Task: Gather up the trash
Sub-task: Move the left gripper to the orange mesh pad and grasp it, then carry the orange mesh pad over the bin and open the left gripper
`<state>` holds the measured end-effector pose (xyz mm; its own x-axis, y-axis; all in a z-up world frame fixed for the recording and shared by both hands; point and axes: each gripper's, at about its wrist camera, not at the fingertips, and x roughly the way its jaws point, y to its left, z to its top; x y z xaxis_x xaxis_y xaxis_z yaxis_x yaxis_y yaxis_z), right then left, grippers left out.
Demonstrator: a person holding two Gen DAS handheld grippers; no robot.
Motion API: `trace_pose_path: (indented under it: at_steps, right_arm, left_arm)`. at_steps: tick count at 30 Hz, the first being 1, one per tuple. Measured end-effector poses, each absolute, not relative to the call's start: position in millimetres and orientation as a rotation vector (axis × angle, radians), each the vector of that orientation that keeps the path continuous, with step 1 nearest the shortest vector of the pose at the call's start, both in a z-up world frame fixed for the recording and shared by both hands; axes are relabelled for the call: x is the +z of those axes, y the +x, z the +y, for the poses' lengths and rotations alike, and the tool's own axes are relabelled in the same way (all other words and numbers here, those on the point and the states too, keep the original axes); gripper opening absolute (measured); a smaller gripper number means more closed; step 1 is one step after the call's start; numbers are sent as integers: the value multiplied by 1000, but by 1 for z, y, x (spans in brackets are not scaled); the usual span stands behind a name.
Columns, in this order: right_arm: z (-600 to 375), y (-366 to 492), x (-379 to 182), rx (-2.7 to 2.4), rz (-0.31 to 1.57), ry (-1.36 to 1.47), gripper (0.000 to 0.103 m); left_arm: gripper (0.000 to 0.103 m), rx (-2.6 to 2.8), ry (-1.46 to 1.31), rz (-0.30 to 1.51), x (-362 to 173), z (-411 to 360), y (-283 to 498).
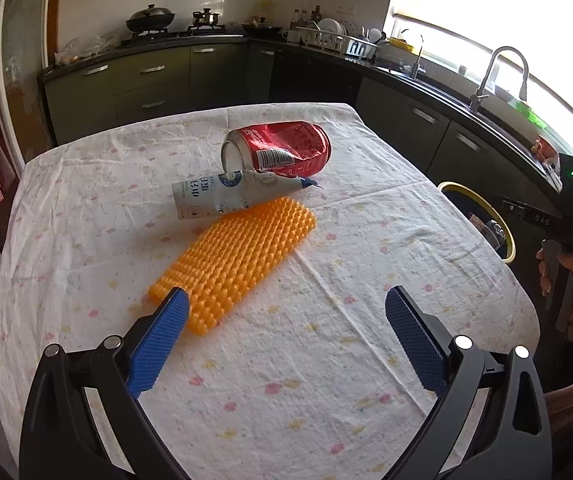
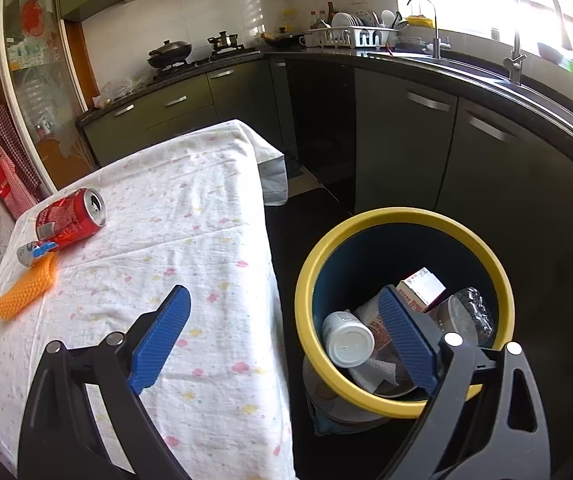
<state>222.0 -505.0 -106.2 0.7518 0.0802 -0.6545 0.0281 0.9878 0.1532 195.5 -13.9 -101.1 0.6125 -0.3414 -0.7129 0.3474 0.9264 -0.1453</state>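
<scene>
A crushed red can (image 1: 282,147) lies on its side on the table, touching a flattened white tube (image 1: 226,196) in front of it. An orange bumpy plastic sheet (image 1: 232,264) lies nearer me. My left gripper (image 1: 286,300) is open and empty above the cloth, its left finger over the sheet's near corner. The can (image 2: 71,218), tube (image 2: 32,253) and sheet (image 2: 26,290) also show in the right wrist view. My right gripper (image 2: 284,298) is open and empty, hanging over the table's right edge and the yellow-rimmed bin (image 2: 310,264), which holds a white bottle (image 2: 348,344), a carton and other trash.
The table wears a white floral cloth (image 1: 286,380). The bin (image 1: 502,216) stands on the dark floor right of the table. Dark kitchen cabinets and a counter with a sink faucet (image 1: 502,76), dish rack and stove run along the back and right.
</scene>
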Motion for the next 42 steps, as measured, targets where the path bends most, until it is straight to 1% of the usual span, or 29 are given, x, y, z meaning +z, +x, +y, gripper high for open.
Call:
trace_pose_path:
  at_steps: [7, 16, 21, 22, 24, 25, 26, 30, 36, 37, 38, 40, 41, 42]
  right_arm:
    - [-501, 220, -103, 47, 720, 163, 91]
    - [-497, 227, -110, 68, 747, 172, 91]
    - [-495, 228, -112, 80, 758, 175, 91]
    - [-495, 228, -113, 80, 759, 175, 91]
    - [-495, 229, -113, 81, 762, 179, 91]
    - [-495, 229, -114, 83, 763, 181, 91]
    - [-494, 229, -114, 86, 764, 183, 91]
    - [-491, 227, -115, 97, 766, 181, 91]
    - [-490, 223, -115, 106, 767, 183, 91]
    - [-490, 224, -115, 105, 768, 183, 91]
    - [-490, 223, -115, 106, 766, 185, 91]
    - [-490, 221, -114, 108, 765, 188, 91]
    - [-490, 220, -113, 109, 765, 189, 91]
    - [-490, 219, -113, 110, 763, 190, 91]
  left_arm:
    - [97, -448, 50, 943, -121, -13, 245]
    - [97, -442, 114, 932, -128, -16, 272]
    - [97, -468, 133, 966, -136, -21, 280]
    - [95, -467, 135, 967, -136, -22, 280]
    - [88, -464, 136, 966, -137, -22, 280]
    - [82, -461, 131, 966, -137, -22, 281]
    - [75, -455, 125, 967, -137, -22, 281]
    - [66, -437, 97, 964, -136, -19, 282]
    - [49, -447, 102, 942, -128, -19, 267]
    - [43, -457, 100, 939, -125, -19, 263]
    - [35, -468, 98, 940, -124, -20, 261]
    - [30, -492, 94, 942, -120, -23, 254]
    - [24, -503, 95, 945, -118, -24, 250]
    - [23, -521, 98, 950, -116, -27, 246]
